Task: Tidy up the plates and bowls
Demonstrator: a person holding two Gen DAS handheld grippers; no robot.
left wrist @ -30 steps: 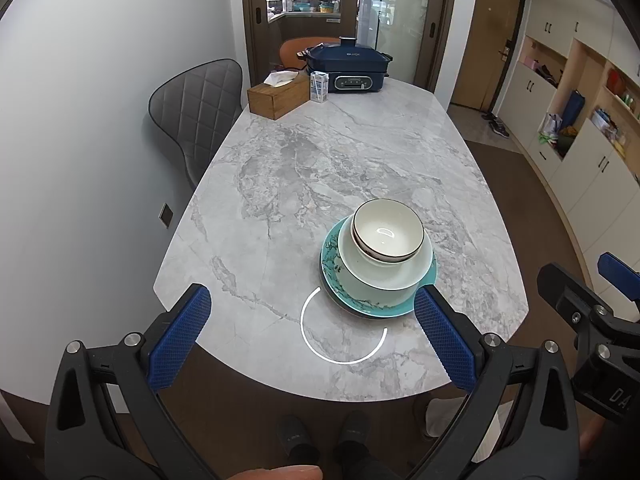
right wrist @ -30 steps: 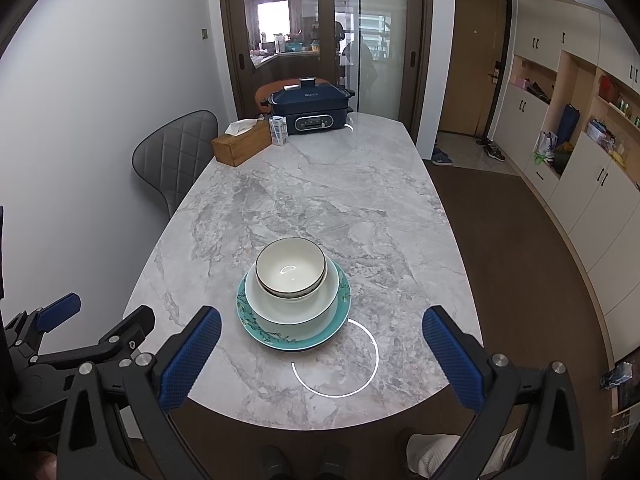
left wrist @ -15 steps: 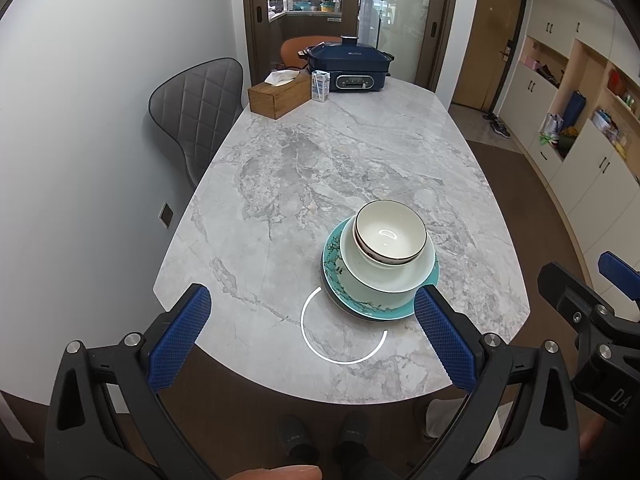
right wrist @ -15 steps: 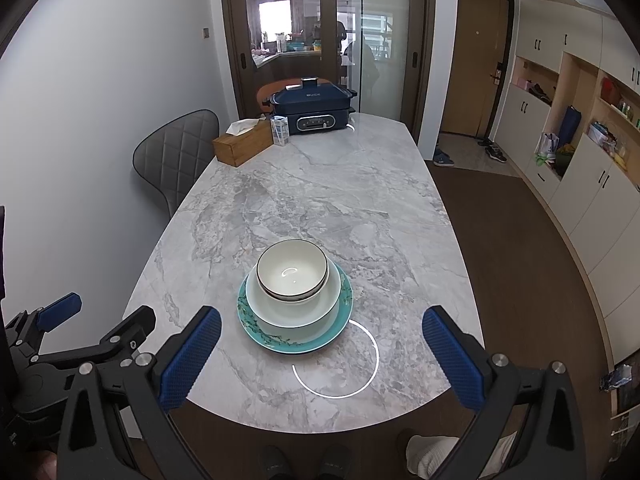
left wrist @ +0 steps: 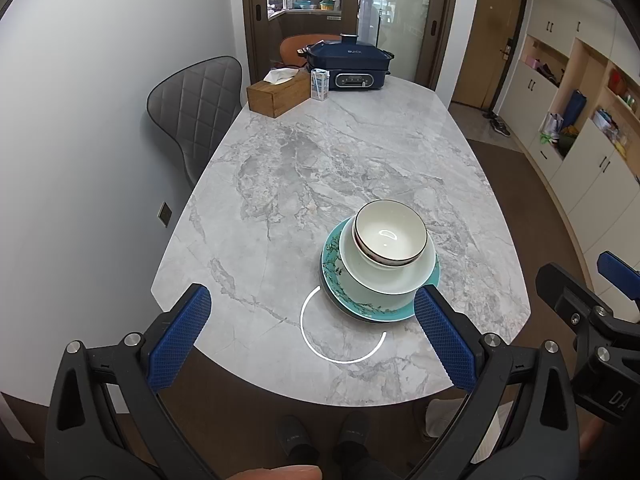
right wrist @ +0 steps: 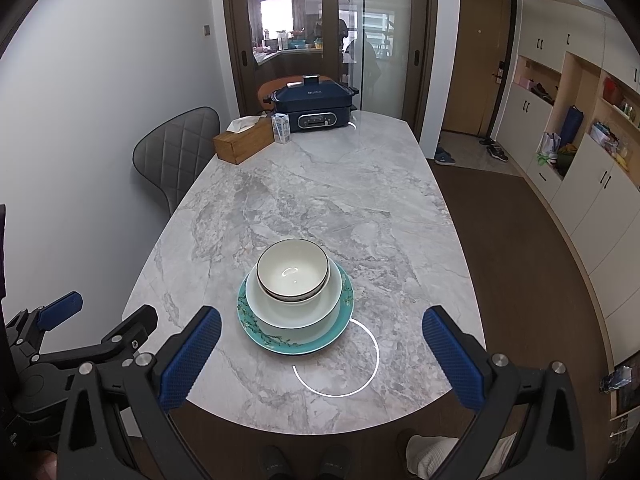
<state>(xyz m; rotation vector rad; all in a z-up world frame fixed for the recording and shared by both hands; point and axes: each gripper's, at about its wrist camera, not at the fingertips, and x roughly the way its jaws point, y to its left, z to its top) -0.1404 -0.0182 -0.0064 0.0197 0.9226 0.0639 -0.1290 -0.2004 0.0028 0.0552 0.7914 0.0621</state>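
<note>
- The marble table (left wrist: 320,152) fills both views, with a blue electric cooker (right wrist: 314,108), a tissue box (right wrist: 244,142) and a small carton (right wrist: 281,128) grouped at its far end.
- Near the close edge sits the stack: a teal plate (right wrist: 280,340) at the bottom, a wide white bowl (right wrist: 296,314) on it, a dark-rimmed bowl (right wrist: 292,272) nested on top.
- The left gripper (left wrist: 312,336) hovers above the near edge, jaws spread wide, holding nothing; the stack lies ahead, toward its right finger.
- The right gripper (right wrist: 322,354) hangs level beside it, equally released and empty.
- Only the right view shows the stack centred between the fingers; only the left view shows a fingertip (left wrist: 276,473) at the bottom.
</note>
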